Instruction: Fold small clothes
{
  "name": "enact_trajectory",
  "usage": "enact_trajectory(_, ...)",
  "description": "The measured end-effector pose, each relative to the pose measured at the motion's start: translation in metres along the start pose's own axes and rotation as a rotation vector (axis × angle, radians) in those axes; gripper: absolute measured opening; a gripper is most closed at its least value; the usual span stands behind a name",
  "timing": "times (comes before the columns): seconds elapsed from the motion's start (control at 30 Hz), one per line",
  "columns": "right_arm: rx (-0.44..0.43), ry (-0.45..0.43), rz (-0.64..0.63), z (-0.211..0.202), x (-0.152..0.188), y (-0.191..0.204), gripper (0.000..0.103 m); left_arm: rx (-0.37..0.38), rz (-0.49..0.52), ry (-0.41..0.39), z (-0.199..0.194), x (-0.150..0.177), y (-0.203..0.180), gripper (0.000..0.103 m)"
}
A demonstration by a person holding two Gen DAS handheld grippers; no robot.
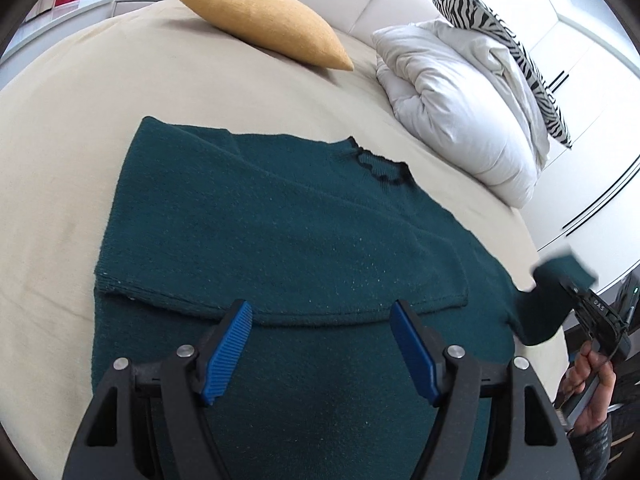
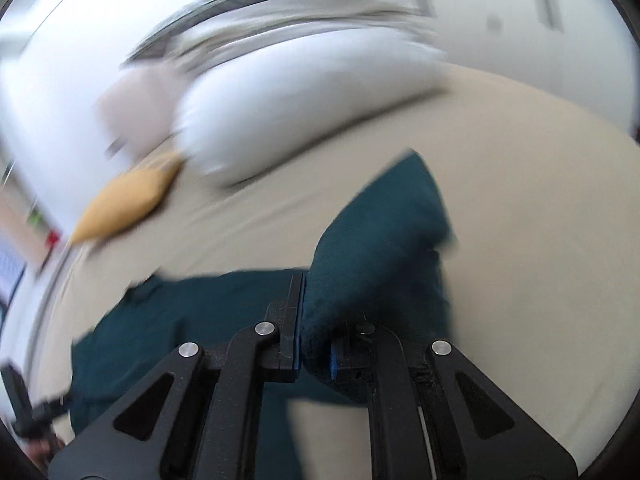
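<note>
Teal sweater is lying on the bed, its sleeve pinched in the right gripper at four o'clock, while the left gripper is hovering wide apart, holding nothing.

One teal sweater is counted on one bed. Far off, one yellow cushion, one white duvet and one zebra-striped pillow are noted. Two grippers are seen: left, right.

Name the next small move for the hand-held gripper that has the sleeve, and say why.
Probably carry the sleeve across and lay it on the sweater's body. The right hand-held gripper is shut on that sleeve and holds it off the bed, while the other side already lies folded in. The left hand-held gripper hovers open.
</note>
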State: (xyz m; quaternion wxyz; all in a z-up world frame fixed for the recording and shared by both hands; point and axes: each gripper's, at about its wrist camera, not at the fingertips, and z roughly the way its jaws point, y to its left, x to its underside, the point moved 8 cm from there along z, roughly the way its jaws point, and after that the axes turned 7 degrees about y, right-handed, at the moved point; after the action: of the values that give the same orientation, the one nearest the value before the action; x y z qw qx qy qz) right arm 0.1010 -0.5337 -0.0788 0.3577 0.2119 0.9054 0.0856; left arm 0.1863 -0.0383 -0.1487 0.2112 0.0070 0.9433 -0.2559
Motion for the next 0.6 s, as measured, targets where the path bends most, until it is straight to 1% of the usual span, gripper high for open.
enact_trajectory(0.03,-0.013,0.010,-0.060,0.007,0.003,0.028,0.008,0.004,-0.006,-0.002,-0.001,-0.001,0.001,0.074)
enact_trajectory(0.1,-0.048,0.037,-0.214,0.026,0.023,0.106,0.008,0.015,-0.015,-0.004,-0.001,-0.002,0.003,0.074)
enact_trajectory(0.13,-0.059,0.051,-0.261,0.037,0.033,0.132,0.008,0.018,-0.020,-0.004,-0.001,-0.002,0.004,0.074)
enact_trajectory(0.2,-0.064,0.093,-0.323,0.060,0.056,0.170,0.008,0.029,-0.027,0.000,0.000,-0.002,0.005,0.074)
enact_trajectory(0.23,-0.054,0.138,-0.356,0.080,0.074,0.188,0.009,0.035,-0.028,0.003,0.001,-0.003,0.004,0.074)
enact_trajectory(0.3,-0.039,0.196,-0.389,0.096,0.106,0.205,0.012,0.047,-0.020,0.003,0.002,-0.006,-0.001,0.074)
enact_trajectory(0.33,-0.051,0.235,-0.399,0.103,0.127,0.211,0.015,0.052,-0.016,0.004,0.003,-0.006,-0.003,0.074)
enact_trajectory(0.37,-0.067,0.257,-0.397,0.106,0.136,0.213,0.025,0.060,-0.011,0.007,0.006,-0.008,-0.008,0.074)
enact_trajectory(0.4,-0.104,0.257,-0.394,0.103,0.143,0.214,0.045,0.066,-0.008,0.011,0.008,-0.009,-0.012,0.074)
enact_trajectory(0.43,-0.139,0.248,-0.390,0.087,0.164,0.211,0.058,0.074,-0.001,0.017,0.012,-0.010,-0.018,0.074)
enact_trajectory(0.47,-0.160,0.236,-0.376,0.079,0.166,0.209,0.070,0.082,0.012,0.023,0.016,-0.012,-0.027,0.074)
enact_trajectory(0.53,-0.201,0.210,-0.349,0.061,0.174,0.201,0.070,0.081,0.051,0.031,0.025,-0.015,-0.044,0.074)
enact_trajectory(0.6,-0.234,0.246,-0.328,0.046,0.193,0.191,0.070,0.068,0.097,0.049,0.040,-0.018,-0.063,0.074)
